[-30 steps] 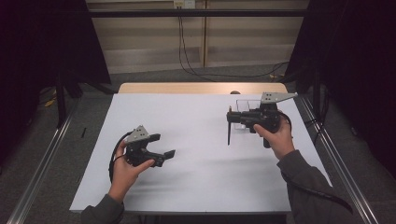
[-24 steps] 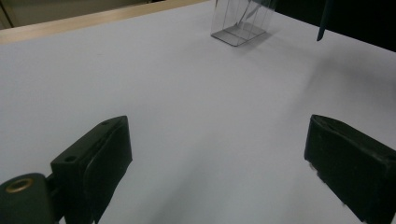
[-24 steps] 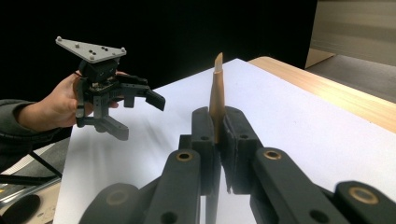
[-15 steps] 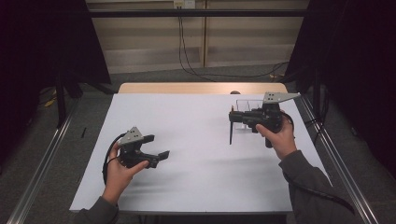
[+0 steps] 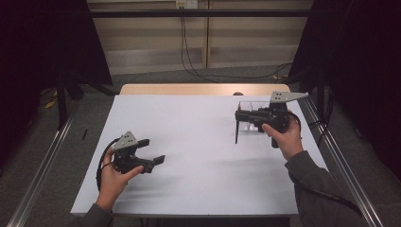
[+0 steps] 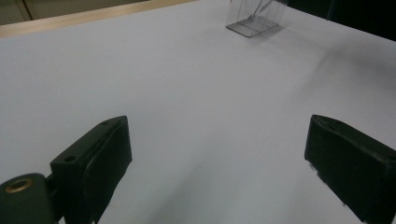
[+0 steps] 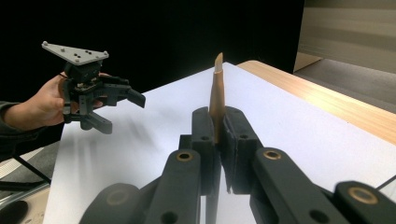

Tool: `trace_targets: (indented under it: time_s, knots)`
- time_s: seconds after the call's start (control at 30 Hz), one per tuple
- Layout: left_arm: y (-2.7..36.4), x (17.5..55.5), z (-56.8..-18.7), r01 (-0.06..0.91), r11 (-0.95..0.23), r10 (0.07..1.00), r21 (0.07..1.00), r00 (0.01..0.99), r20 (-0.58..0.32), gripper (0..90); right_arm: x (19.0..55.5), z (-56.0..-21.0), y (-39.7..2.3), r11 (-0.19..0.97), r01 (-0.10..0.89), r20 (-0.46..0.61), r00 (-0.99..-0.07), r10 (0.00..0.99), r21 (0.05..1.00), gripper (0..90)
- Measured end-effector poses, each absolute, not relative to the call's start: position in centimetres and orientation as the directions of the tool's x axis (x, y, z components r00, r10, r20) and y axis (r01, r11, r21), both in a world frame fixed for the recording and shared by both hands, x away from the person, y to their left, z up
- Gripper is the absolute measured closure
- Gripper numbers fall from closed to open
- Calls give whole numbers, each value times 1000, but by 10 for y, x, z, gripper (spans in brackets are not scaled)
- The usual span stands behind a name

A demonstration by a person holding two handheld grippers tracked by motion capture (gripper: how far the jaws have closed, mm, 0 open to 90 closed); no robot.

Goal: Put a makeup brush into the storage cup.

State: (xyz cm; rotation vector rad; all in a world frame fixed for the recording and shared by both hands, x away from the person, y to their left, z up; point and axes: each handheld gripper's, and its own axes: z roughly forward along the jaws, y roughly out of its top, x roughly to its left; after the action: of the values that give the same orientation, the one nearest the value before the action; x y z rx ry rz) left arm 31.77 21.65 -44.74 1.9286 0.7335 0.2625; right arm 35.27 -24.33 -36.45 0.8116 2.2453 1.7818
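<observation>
Right tongs [image 7: 215,140] are clamped on a thin wooden stick [image 7: 217,93], mid-right of the high view, beside the clear box [image 5: 248,108]. Left tongs [image 5: 153,152] sit wide apart, lower left over the white tabletop [image 5: 198,142].

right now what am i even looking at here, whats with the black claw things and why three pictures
A person sits at a white table with a hand-held two-jaw gripper in each hand. The high view looks down from above. The other two pictures come from small cameras riding on the grippers, each looking along its own jaws.

The left gripper is open and holds nothing. The right gripper is shut on a thin wooden stick; in the high view the stick looks dark and hangs down from the jaws. A clear plastic box stands on the table near the right hand.
</observation>
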Motion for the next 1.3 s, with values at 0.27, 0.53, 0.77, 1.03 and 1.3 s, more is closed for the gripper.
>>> trace_targets:
  time_s: [0.27,0.53,0.77,1.03,1.3]
  knots:
    - [222,316,-449,382,-297,604,875,785,-138,68,355,-363,-249,137,308,196,-830,521,941,847]
    - [222,314,-450,380,-306,614,873,779,-124,53,360,-360,-258,132,304,187,-817,545,944,847]
    - [221,314,-451,382,-325,614,865,781,-114,43,364,-358,-267,118,295,180,-804,567,948,847]
    - [224,313,-449,377,-321,614,869,781,-112,40,369,-353,-276,102,287,172,-784,596,953,847]
    - [226,312,-449,372,-315,607,873,786,-115,40,374,-345,-281,89,273,159,-763,626,958,847]
